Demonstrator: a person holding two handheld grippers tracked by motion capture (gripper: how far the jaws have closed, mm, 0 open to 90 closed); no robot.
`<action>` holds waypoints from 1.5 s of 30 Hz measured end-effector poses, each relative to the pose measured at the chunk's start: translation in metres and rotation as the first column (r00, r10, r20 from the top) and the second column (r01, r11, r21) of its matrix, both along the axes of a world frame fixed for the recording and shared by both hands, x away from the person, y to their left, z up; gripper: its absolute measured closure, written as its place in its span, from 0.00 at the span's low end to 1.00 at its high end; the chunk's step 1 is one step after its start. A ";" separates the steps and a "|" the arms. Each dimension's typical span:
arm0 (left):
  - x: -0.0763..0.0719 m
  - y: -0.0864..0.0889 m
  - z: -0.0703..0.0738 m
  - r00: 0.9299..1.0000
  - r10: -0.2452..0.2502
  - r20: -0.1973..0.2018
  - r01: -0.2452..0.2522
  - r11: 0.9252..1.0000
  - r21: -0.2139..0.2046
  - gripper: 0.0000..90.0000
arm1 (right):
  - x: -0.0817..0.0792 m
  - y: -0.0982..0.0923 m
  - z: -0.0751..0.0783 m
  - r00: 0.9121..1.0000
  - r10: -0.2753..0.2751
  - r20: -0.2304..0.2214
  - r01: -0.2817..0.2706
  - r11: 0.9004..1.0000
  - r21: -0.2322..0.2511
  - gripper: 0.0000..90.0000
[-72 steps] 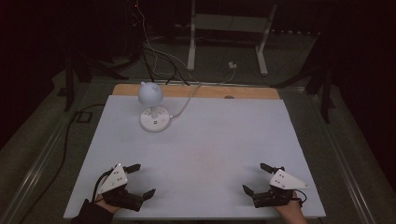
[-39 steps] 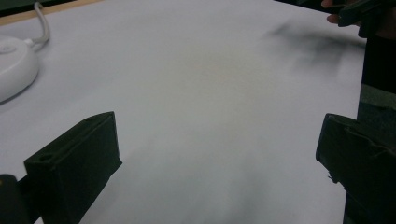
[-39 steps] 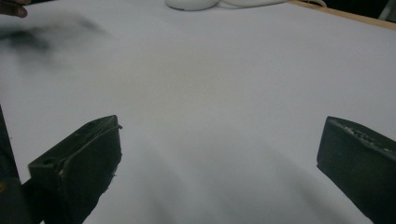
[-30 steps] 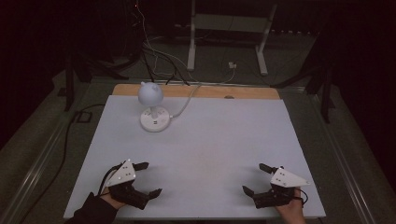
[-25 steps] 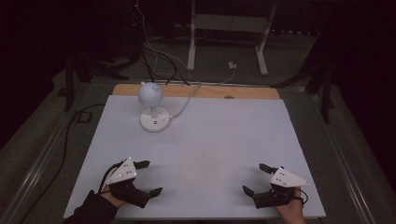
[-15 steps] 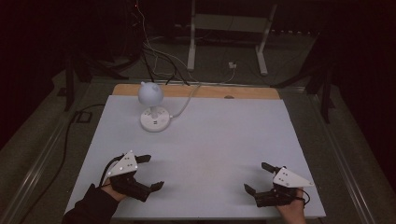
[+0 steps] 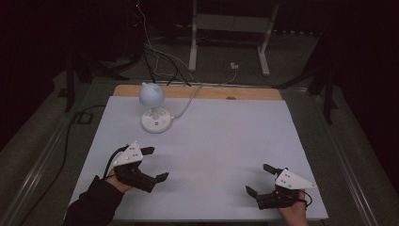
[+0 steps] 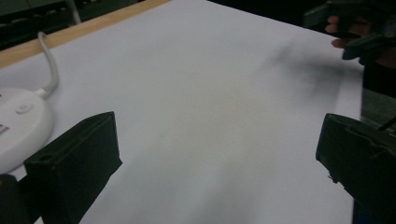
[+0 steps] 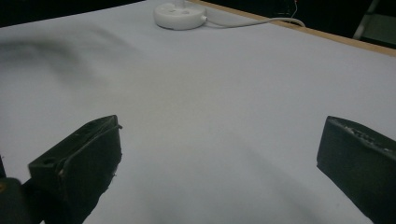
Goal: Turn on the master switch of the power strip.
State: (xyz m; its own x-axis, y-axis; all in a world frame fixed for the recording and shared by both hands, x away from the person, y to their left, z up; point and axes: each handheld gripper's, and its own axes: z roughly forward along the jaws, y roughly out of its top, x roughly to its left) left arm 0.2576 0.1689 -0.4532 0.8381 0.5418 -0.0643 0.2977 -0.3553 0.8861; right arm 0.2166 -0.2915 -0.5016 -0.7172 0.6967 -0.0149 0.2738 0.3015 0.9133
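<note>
The lamp (image 7: pixel 152 107) stands at the far left of the white table (image 7: pixel 226 141) in the high view, its round white base under a ball-shaped head, its cord (image 7: pixel 188 99) running off the far wooden edge; your left gripper (image 7: pixel 149 164) sits near it with jaws spread wide and empty, your right gripper (image 7: pixel 259 180) well apart at the near right, also spread and empty. In the left gripper view, the lamp base (image 8: pixel 18 126) lies just beside the left jaw; its small markings are too blurred to read. In the right gripper view, the base (image 9: pixel 180 15) sits far off, with no legible writing.
</note>
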 end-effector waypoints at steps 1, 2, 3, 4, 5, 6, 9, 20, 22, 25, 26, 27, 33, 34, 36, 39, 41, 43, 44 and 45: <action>0.002 0.000 0.001 1.000 0.006 -0.001 -0.006 1.000 0.004 0.00 | 0.000 0.000 0.000 1.000 -0.001 0.000 0.001 1.000 0.000 0.00; 0.004 -0.001 0.003 1.000 0.011 0.001 -0.011 1.000 -0.001 0.00 | 0.000 0.000 0.000 1.000 -0.001 0.000 0.001 1.000 0.000 0.00; 0.006 -0.001 0.004 1.000 0.020 -0.003 -0.020 1.000 -0.001 0.00 | 0.000 0.000 0.000 1.000 0.000 -0.002 0.000 1.000 0.006 0.00; 0.009 -0.001 0.005 1.000 0.030 -0.004 -0.030 1.000 0.003 0.00 | 0.000 0.000 0.000 1.000 0.000 -0.002 0.000 1.000 0.006 0.00; 0.011 -0.001 0.006 0.999 0.039 -0.004 -0.039 0.999 -0.005 0.00 | 0.000 0.000 0.001 1.000 0.000 -0.001 0.000 1.000 0.004 0.00; 0.013 -0.002 0.007 0.998 0.054 -0.007 -0.054 0.999 -0.006 0.00 | 0.000 0.000 0.001 1.000 0.001 0.000 -0.001 1.000 0.003 0.00; 0.020 -0.002 0.008 0.996 0.090 -0.014 -0.091 0.996 -0.007 0.00 | 0.000 0.000 0.001 1.000 0.001 -0.004 -0.001 1.000 0.008 0.00; 0.041 -0.011 0.009 0.982 0.184 -0.031 -0.184 0.983 0.003 0.00 | 0.000 0.000 0.001 1.000 0.005 -0.001 -0.005 1.000 0.016 0.00; 0.045 -0.013 0.008 0.980 0.195 -0.032 -0.195 0.981 -0.002 0.00 | -0.001 0.000 0.001 1.000 0.005 0.000 -0.005 1.000 0.014 0.00; 0.049 -0.016 0.007 0.978 0.206 -0.036 -0.206 0.978 -0.008 0.00 | 0.000 0.000 0.001 1.000 0.006 0.000 -0.006 1.000 0.014 0.00; 0.050 -0.017 0.006 0.976 0.216 -0.035 -0.216 0.976 -0.005 0.00 | 0.000 -0.001 0.001 1.000 0.007 -0.002 -0.007 1.000 0.018 0.00; 0.052 -0.018 0.006 0.974 0.224 -0.033 -0.225 0.974 0.001 0.00 | 0.000 -0.001 0.001 1.000 0.008 -0.003 -0.008 1.000 0.019 0.00; 0.061 -0.024 0.004 0.963 0.265 -0.046 -0.266 0.964 -0.004 0.00 | 0.000 -0.001 0.001 1.000 0.010 -0.004 -0.010 1.000 0.019 0.00; 0.062 -0.024 0.003 0.960 0.277 -0.038 -0.277 0.961 -0.002 0.00 | 0.000 -0.001 0.001 1.000 0.010 -0.003 -0.010 1.000 0.019 0.00; 0.066 -0.026 0.003 0.956 0.289 -0.052 -0.290 0.957 -0.010 0.00 | 0.000 -0.001 0.001 1.000 0.009 -0.006 -0.009 1.000 0.020 0.00; 0.072 -0.027 0.001 0.947 0.310 -0.081 -0.311 0.950 -0.005 0.00 | 0.000 -0.001 0.001 1.000 0.009 -0.005 -0.009 1.000 0.020 0.00; 0.074 -0.030 0.000 0.940 0.332 -0.082 -0.333 0.943 0.002 0.00 | 0.000 -0.001 0.001 1.000 0.009 -0.005 -0.009 1.000 0.021 0.00; 0.077 -0.033 -0.002 0.927 0.368 -0.072 -0.367 0.930 0.023 0.00 | 0.000 -0.001 0.001 1.000 0.011 -0.005 -0.011 1.000 0.022 0.00; 0.079 -0.034 -0.002 0.920 0.386 -0.067 -0.384 0.923 0.030 0.00 | 0.000 -0.001 0.001 1.000 0.012 -0.006 -0.011 1.000 0.022 0.00; 0.081 -0.035 -0.003 0.914 0.402 -0.059 -0.400 0.916 0.041 0.00 | 0.000 -0.001 0.001 1.000 0.012 -0.006 -0.011 1.000 0.022 0.00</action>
